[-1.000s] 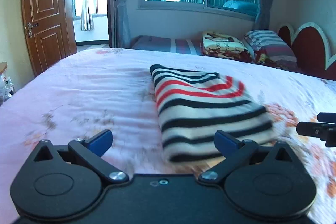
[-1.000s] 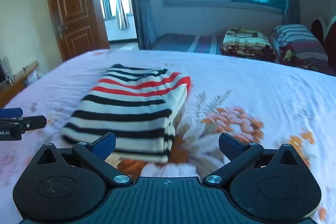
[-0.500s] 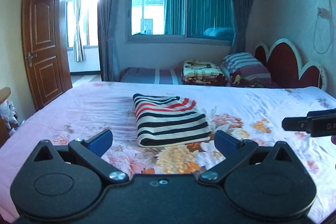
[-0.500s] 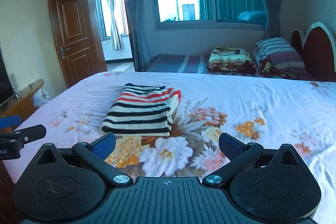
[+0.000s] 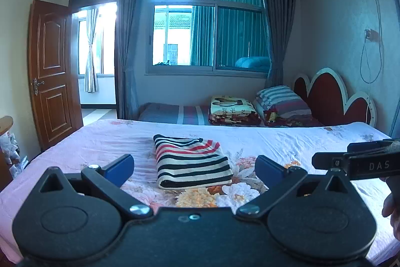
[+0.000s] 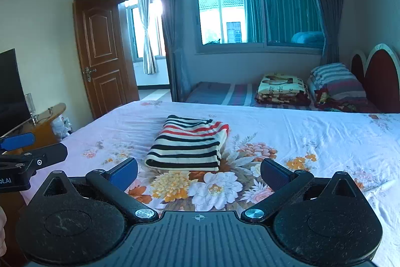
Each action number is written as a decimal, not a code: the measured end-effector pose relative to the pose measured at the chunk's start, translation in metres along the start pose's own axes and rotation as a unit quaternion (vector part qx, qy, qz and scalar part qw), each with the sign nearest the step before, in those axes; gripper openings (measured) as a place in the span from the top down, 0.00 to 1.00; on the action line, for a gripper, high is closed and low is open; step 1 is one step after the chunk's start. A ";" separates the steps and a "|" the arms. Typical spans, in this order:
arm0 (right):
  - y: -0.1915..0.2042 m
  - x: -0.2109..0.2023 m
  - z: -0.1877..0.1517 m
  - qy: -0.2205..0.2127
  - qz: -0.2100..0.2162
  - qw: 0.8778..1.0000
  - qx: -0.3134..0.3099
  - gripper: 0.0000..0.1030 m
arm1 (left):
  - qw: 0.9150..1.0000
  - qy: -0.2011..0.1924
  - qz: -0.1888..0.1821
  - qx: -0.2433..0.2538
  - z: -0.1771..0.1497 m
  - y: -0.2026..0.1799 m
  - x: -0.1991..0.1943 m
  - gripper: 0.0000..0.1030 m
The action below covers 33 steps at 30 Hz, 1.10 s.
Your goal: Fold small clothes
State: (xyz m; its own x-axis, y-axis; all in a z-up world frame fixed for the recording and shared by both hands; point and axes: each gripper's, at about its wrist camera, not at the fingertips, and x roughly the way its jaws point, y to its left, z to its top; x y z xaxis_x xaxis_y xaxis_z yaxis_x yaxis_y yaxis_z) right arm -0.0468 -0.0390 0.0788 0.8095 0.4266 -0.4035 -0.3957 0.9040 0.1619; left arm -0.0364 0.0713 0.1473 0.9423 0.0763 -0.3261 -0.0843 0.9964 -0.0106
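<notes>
Nearest us, our left gripper point(image 5: 194, 166) hangs with its blue-padded fingers spread wide and holding nothing. Our right gripper point(image 6: 198, 171) is spread the same way, also unloaded. Both sit above the near edge of the floral bedsheet point(image 5: 287, 142). Just beyond, the striped garment point(image 5: 191, 160) lies folded into a neat rectangle on the sheet, apart from both tools. Farther back we see stacked blankets point(image 5: 233, 110) by the red headboard point(image 5: 330, 98), then the window point(image 5: 207, 35).

left tool point(image 5: 194, 168) spread wide, right tool point(image 6: 198, 173) likewise
</notes>
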 end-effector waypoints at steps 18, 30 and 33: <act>-0.003 -0.015 0.004 -0.014 -0.001 1.000 -0.011 0.00 | 1.000 -0.004 -0.003 0.003 -0.003 0.000 -0.011 0.01; -0.002 -0.013 0.005 -0.015 0.001 1.000 -0.009 0.00 | 1.000 -0.002 -0.003 0.008 -0.002 0.001 -0.010 0.01; -0.002 -0.012 0.006 -0.013 0.001 1.000 -0.008 0.00 | 1.000 0.001 0.001 0.008 -0.002 0.004 -0.008 0.01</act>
State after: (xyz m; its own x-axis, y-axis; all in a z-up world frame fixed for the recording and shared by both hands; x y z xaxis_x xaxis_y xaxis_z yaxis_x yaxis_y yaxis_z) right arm -0.0538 -0.0456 0.0886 0.8197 0.4296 -0.3789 -0.4045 0.9025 0.1482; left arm -0.0450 0.0749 0.1485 0.9417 0.0784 -0.3272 -0.0810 0.9967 0.0057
